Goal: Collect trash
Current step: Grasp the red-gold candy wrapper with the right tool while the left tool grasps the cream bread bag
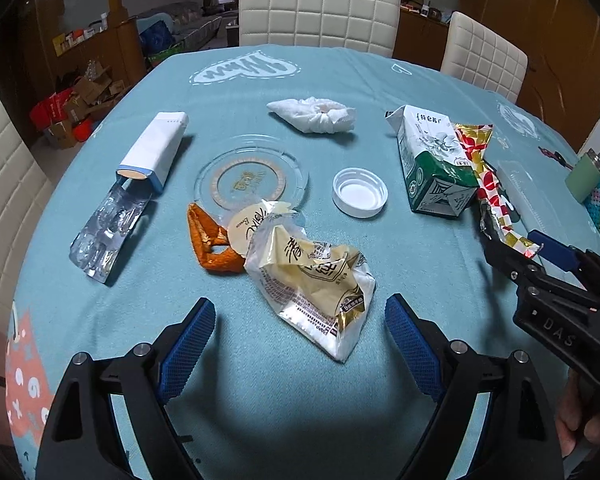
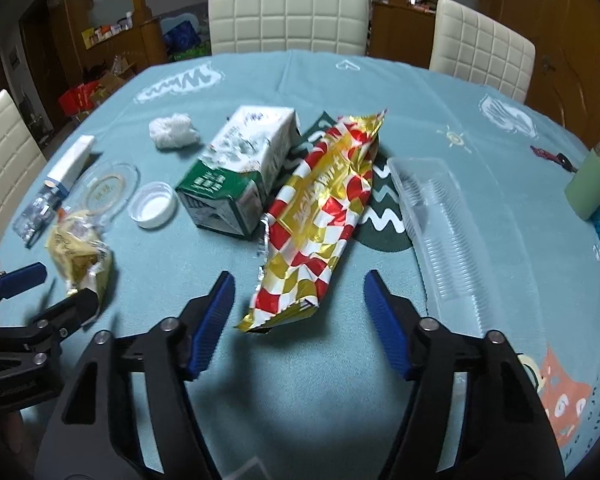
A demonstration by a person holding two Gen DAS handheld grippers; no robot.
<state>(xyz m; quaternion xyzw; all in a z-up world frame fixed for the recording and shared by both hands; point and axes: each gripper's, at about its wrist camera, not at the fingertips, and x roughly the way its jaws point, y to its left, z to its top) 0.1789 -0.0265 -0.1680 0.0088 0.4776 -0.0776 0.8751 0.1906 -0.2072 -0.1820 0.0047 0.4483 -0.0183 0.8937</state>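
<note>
Hovering right gripper (image 2: pixel 298 322), jaws apart, nothing clamped | red-gold foil wrapper (image 2: pixel 320 216) on table (image 2: pixel 300 400), leaning on milk carton (image 2: pixel 236 168) | light, crinkly, slippery (likely empty) | pinch near crimped end | left gripper (image 1: pixel 300 344) apart over cream wrapper (image 1: pixel 312 276)

left gripper (image 1: pixel 300 332) open, right gripper (image 2: pixel 298 314) seemingly open
</note>
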